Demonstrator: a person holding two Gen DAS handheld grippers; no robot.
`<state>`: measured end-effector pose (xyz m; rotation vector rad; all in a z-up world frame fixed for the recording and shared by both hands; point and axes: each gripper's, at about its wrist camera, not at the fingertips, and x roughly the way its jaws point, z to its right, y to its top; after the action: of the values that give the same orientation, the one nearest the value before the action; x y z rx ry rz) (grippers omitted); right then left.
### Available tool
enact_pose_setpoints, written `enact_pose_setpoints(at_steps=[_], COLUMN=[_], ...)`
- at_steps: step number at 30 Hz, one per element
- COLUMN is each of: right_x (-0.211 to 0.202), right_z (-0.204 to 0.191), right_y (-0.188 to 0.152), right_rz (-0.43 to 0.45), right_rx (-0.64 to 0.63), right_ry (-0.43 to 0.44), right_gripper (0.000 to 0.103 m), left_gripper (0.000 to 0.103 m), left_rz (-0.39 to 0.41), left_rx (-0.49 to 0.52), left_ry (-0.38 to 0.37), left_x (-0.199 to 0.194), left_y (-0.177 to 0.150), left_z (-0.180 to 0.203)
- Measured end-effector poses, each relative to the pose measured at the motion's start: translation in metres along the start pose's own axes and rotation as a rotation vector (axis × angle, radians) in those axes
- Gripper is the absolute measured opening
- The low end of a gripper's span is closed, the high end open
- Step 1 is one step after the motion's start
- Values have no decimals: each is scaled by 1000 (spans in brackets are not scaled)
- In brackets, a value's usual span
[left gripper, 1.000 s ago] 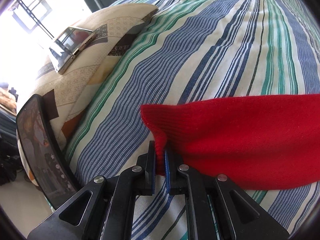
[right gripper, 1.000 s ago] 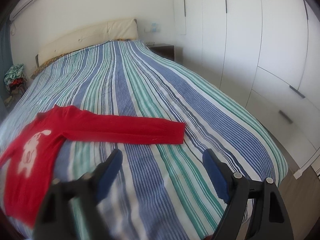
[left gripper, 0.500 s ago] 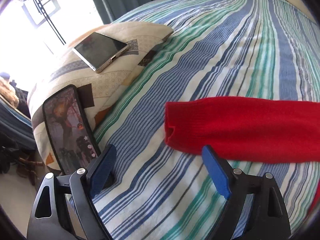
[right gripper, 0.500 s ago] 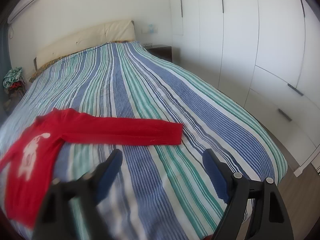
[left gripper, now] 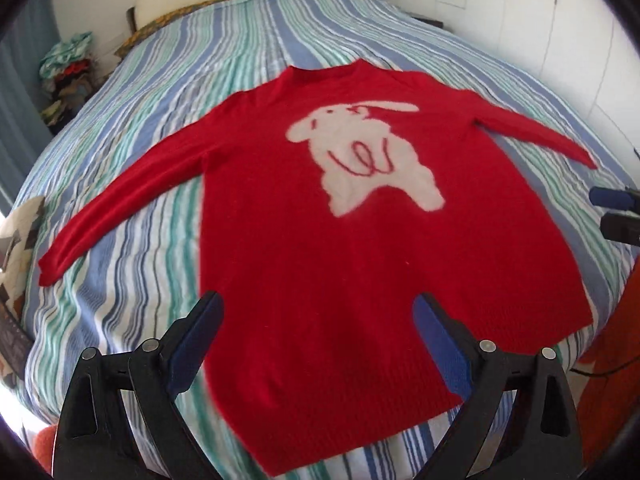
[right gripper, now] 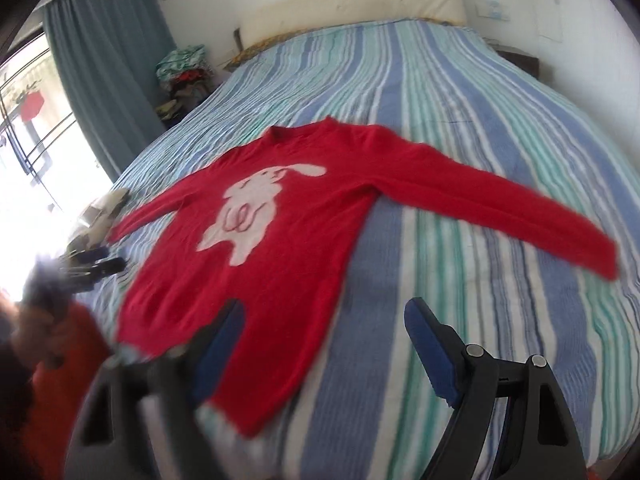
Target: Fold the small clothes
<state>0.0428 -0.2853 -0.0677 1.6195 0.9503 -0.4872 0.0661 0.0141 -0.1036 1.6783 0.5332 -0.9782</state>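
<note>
Flat fuzzy red sweater (left gripper: pixel 360 264), striped bedspread (left gripper: pixel 248 60)

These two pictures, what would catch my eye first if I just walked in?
A bright red sweater with a white animal design lies flat, both sleeves spread wide, in the middle of a blue-and-green striped bed. At the bottom of each view an open black claw with blue pads, the left claw and the right claw, hangs above the sweater's hem.
</note>
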Motion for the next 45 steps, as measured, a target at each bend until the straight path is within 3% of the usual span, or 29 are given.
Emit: enact_pose_setpoints(at_steps=[2, 3, 5, 6, 7, 9, 18, 22, 25, 28, 31, 34, 39, 41, 43, 44, 45], right_x=[32, 49, 83, 97, 101, 93, 78, 61, 30, 7, 2, 4, -6, -7, -3, 0, 2], right_z=[-35, -47, -57, -56, -55, -56, -54, -55, -46, -29, -2, 29, 67, 77, 85, 89, 92], right_y=[-10, -18, -39, -54, -67, -78, -83, -81, -74, -60, -51, -51, -56, -60, -62, -62, -64], right_rz=[-68, -112, -249, -331, -354, -315, -313, -302, -167, -26, 28, 21, 44, 49, 41, 35, 28], right_rx=[-80, -114, -134, -142, -162, -184, -185, -171, -113, -33, 76, 193, 357, 399, 438, 455, 474], right_ry=[56, 61, 52, 11, -27, -45, -51, -53, -18, -46, -116, -174, -204, -213, -220, -222, -222], right_gripper=[77, 74, 72, 70, 71, 71, 72, 72, 72, 72, 72, 72, 72, 72, 72, 72, 72], left_gripper=[82, 82, 84, 84, 85, 87, 91, 91, 91, 94, 94, 94, 94, 99, 102, 103, 103], left_rz=[-73, -127, -146, -164, -178, -185, -221, -142, -45, 27, 50, 73, 58, 35, -35, -91, -84], left_rx=[100, 127, 108, 100, 97, 85, 78, 24, -46, -132, -198, -261, -388, -399, -387, -376, -380], left_ry=[7, 8, 0, -6, -7, -3, 1, -33, -11, -2, 2, 37, 112, 149, 159, 151, 111], left_x=[18, 23, 21, 19, 18, 17, -6, -42, -64, -66, -48, -25, 24, 49, 83, 101, 110], left_y=[-16, -26, -42, -45, -48, -52, -60, -70, -59, -37, -7, 14, 31, 33, 29, 24, 17], left_z=[24, 35, 29, 26, 24, 23, 30, 22, 5, -19, -47, -70, -113, -126, -137, -141, -145])
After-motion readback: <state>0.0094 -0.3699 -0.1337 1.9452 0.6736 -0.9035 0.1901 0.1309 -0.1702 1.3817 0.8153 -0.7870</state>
